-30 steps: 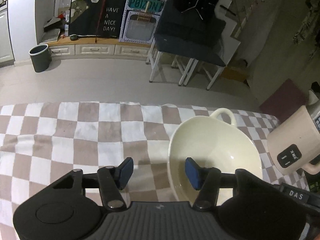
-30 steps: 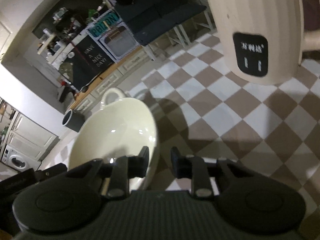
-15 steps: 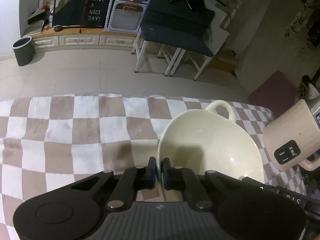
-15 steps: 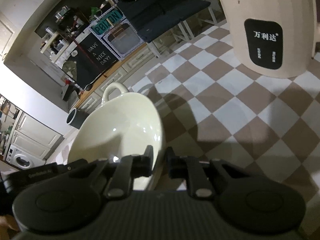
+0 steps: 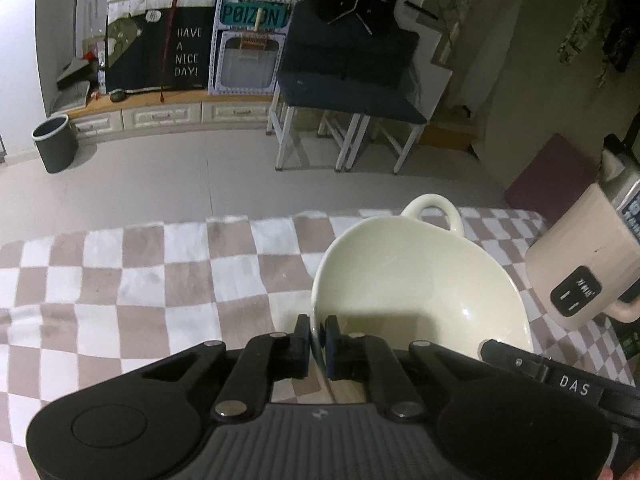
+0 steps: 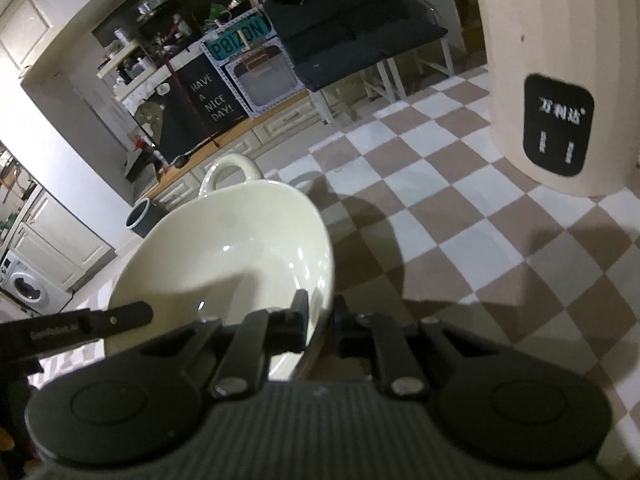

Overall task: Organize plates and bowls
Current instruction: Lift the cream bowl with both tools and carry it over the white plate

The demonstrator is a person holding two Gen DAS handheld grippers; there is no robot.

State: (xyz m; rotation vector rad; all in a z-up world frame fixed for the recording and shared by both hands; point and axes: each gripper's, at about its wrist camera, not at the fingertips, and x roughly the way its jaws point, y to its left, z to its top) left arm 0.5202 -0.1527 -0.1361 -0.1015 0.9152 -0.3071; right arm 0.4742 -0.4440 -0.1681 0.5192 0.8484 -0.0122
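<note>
Now both grippers pinch the cream bowl (image 5: 416, 280) above the checkered cloth (image 5: 140, 280): left gripper (image 5: 318, 338) on its near-left rim, right gripper (image 6: 322, 320) on the right rim, beside the beige kettle (image 6: 560, 80).

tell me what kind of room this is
Most likely a lived-in home, an open kitchen and utility area. A washing machine stands by white cabinets, an electric kettle sits on the checkered tablecloth, and both grippers clamp a cream bowl.

Checkered tablecloth (image 5: 160, 280) covers table; beige kettle (image 6: 560, 80) stands on it.
</note>
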